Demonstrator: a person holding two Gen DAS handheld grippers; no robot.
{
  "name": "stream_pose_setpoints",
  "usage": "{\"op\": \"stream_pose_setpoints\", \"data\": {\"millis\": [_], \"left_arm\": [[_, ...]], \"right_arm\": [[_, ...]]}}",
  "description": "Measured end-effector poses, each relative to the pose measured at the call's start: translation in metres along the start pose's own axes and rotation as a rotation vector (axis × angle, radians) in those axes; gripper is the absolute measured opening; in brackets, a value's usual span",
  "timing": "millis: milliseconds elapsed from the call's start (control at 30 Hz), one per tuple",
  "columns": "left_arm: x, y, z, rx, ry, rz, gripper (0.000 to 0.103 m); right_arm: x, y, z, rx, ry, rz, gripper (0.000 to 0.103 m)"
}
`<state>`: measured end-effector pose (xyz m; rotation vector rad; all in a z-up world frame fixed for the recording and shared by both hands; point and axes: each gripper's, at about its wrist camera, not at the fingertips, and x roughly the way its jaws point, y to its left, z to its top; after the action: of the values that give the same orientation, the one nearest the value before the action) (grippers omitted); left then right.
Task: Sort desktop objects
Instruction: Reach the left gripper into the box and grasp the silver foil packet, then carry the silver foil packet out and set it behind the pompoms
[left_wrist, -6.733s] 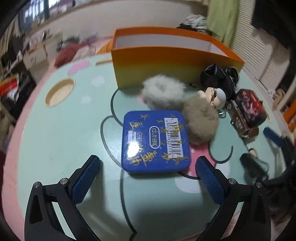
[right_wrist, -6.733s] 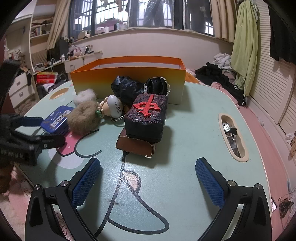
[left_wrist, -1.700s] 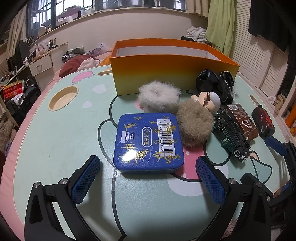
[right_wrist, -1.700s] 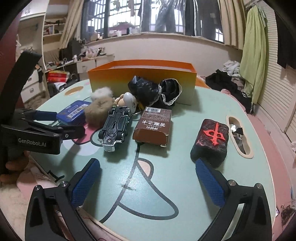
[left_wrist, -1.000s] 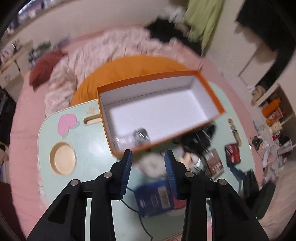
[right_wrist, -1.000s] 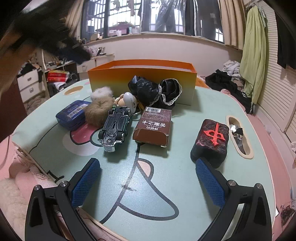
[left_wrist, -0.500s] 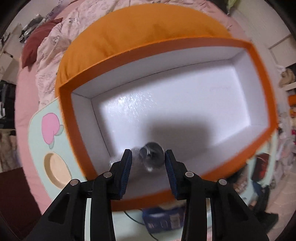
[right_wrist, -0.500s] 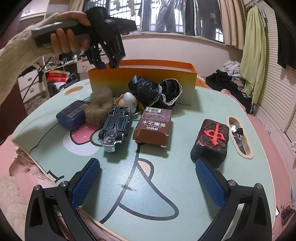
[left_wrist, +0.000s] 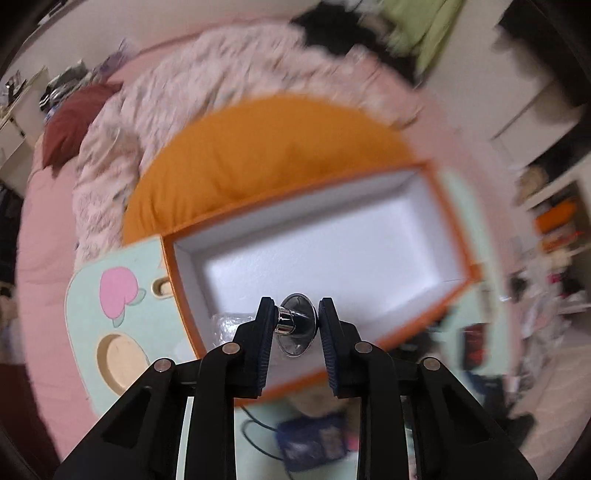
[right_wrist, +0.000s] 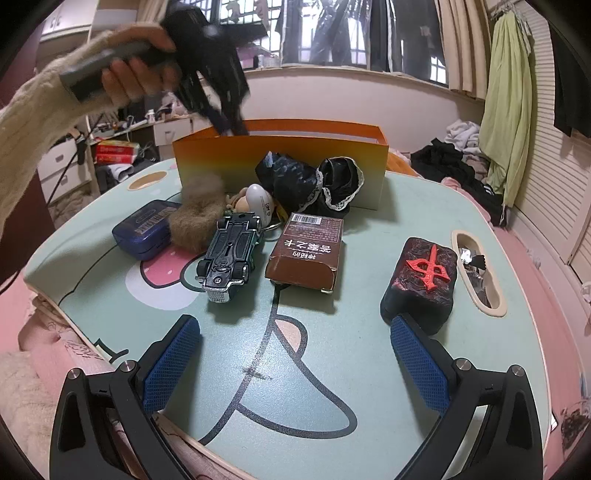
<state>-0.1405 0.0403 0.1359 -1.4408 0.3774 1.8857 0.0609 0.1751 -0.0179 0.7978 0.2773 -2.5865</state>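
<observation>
In the left wrist view, my left gripper (left_wrist: 297, 314) hangs over the near left corner of the orange box (left_wrist: 454, 236). Its jaws are closing and stand narrow. A small shiny chrome piece (left_wrist: 295, 323) sits between the pads, touching both. A bit of clear plastic (left_wrist: 229, 325) shows behind the left finger. The right wrist view shows a hand holding the left gripper (right_wrist: 231, 127) with its tips at the rim of the orange box (right_wrist: 280, 151). My right gripper (right_wrist: 295, 354) rests open above the table's near edge with nothing between its fingers.
On the table in front of the box lie a blue tin (right_wrist: 142, 229), a brown fluffy scrunchie (right_wrist: 195, 221), a toy car (right_wrist: 231, 251), a brown carton (right_wrist: 306, 251), black fabric (right_wrist: 295, 184) and a dark tile block (right_wrist: 421, 277) beside my right finger.
The left gripper's jaws have narrowed onto the chrome piece, and it has pulled back up from the box, which now looks smaller. The right gripper has not moved.
</observation>
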Motion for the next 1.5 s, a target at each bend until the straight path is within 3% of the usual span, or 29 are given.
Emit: {"op": "stream_pose_setpoints", "data": {"millis": [133,233,333,400,467,533,633,733,867,967,1033,1100,1167,1233,1267,1300,1500], "left_arm": [[-0.029,-0.023,-0.026,0.048,-0.055,-0.089,0.026],[-0.016,-0.045,-0.044,0.09,-0.041,-0.143,0.026],[0.001,-0.052,-0.052,0.102,-0.056,-0.128,0.027],[0.006,-0.049,-0.054,0.095,-0.1,-0.123,0.04],[0.005,-0.044,-0.058,0.07,-0.135,-0.166,0.055],[-0.004,-0.039,-0.066,0.039,-0.197,-0.188,0.058],[-0.016,-0.03,-0.084,0.027,-0.258,-0.141,0.064],[-0.016,-0.032,-0.12,0.06,-0.284,-0.021,0.066],[0.009,-0.04,-0.176,0.099,-0.282,0.097,0.066],[0.028,-0.036,-0.212,0.011,-0.31,0.118,0.066],[0.037,-0.042,-0.228,0.001,-0.374,0.187,0.073],[0.051,-0.051,-0.231,0.039,-0.378,0.249,0.075],[0.06,-0.048,-0.228,-0.009,-0.379,0.192,0.083],[0.061,-0.047,-0.227,-0.025,-0.397,0.2,0.085],[0.062,-0.047,-0.225,-0.027,-0.404,0.197,0.09],[0.065,-0.048,-0.224,-0.022,-0.404,0.196,0.102],[0.069,-0.052,-0.22,-0.008,-0.422,0.192,0.103]], "right_arm": [[0.0,0.0,0.0,0.0,0.0,0.0,0.103],[0.0,0.0,0.0,0.0,0.0,0.0,0.103],[0.0,0.0,0.0,0.0,0.0,0.0,0.103],[-0.001,0.0,0.0,0.0,0.0,0.0,0.103],[-0.001,0.0,0.0,0.0,0.0,0.0,0.103],[-0.001,0.0,0.0,0.0,0.0,0.0,0.103],[-0.001,0.0,0.0,0.0,0.0,0.0,0.103],[-0.001,0.0,0.0,0.0,0.001,0.0,0.103],[-0.001,0.0,-0.001,-0.001,0.001,0.0,0.103],[-0.001,0.0,-0.001,0.0,0.001,0.0,0.103],[-0.001,0.0,-0.001,-0.001,0.002,-0.001,0.103],[-0.001,-0.001,0.0,-0.001,0.002,-0.001,0.103],[0.0,0.0,-0.001,-0.001,0.003,-0.002,0.103],[-0.001,-0.001,0.001,-0.001,0.001,-0.002,0.103],[-0.001,-0.002,0.001,-0.001,0.002,-0.001,0.103],[-0.001,-0.002,0.002,0.0,0.002,-0.001,0.103],[-0.001,-0.003,0.001,-0.001,0.002,-0.001,0.103]]}}
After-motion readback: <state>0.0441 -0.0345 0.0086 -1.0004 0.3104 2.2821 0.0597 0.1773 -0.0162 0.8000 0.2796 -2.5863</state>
